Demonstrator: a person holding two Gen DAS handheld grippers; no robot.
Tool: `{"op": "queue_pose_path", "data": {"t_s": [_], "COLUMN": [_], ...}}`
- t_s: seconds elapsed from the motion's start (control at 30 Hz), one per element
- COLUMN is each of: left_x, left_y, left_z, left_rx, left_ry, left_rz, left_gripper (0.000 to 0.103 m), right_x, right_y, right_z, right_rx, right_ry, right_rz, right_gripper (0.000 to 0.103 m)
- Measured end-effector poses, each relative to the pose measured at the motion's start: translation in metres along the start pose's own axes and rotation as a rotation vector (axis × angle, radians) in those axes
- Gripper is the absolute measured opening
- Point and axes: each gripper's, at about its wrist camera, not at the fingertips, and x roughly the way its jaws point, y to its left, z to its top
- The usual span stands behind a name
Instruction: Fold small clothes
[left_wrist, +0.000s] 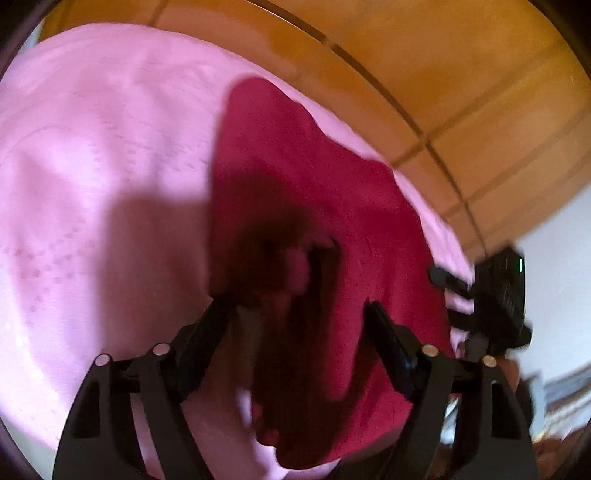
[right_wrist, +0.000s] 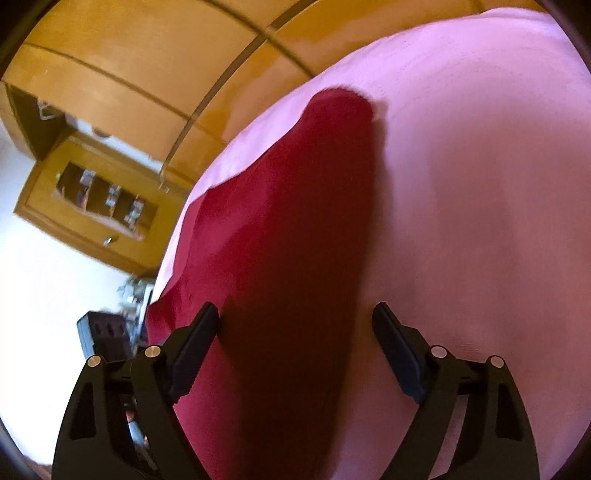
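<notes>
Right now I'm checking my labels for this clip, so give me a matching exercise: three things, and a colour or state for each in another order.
Things:
1. garment
2. bedsheet
3. wardrobe

Colour or state:
a. orange-brown wood
b. pale pink, spread out under the cloth
c. deep red, lying on the pink surface

Pairs: 1-c, 2-b, 3-a

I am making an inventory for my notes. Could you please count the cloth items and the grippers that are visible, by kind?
Red garment: 1
Pink sheet beneath it: 1
Grippers: 2, the left gripper and the right gripper, both open
Total: 4
</notes>
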Motion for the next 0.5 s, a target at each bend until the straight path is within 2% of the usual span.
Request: {"op": "queue_pose_path", "data": {"t_s": [0.07, 0.1, 0.2, 0.23, 0.37, 0.5], "left_x": [0.008, 0.01, 0.009, 0.008, 0.007, 0.013], "left_y": [-0.011, -0.013, -0.019, -0.023, -0.057, -0.09], "left_z": [-0.006, -0.006, -0.006, -0.005, 0.001, 0.015], "left_rx": [0.048, 0.054, 0.044, 0.052, 0.202, 0.281], "left_ry": [0.017, 0.017, -0.001, -0.009, -0.054, -0.111], "left_rz": [0.007, 0.009, 0.012, 0.019, 0.092, 0.092], "left_gripper": [0.06, 0.052, 0.037, 0.035, 0.028, 0.028], "right_x": [0.009, 0.011, 0.01, 0.009, -0.004, -0.023], "right_y": [0.008, 0.011, 0.021, 0.024, 0.038, 0.034], "right_z": [0.001, 0.002, 0.004, 0.004, 0.009, 0.028], "right_rx": [-0.033, -0.044, -0.082, -0.098, -0.196, -0.22], "right_ry": [0.0, -0.003, -0.026, -0.037, -0.115, -0.193], "right_rz": [-0.029, -0.038, -0.051, -0.053, -0.091, -0.107], "right_gripper": [0.076, 0.071, 0.059, 0.055, 0.049, 0.048]}}
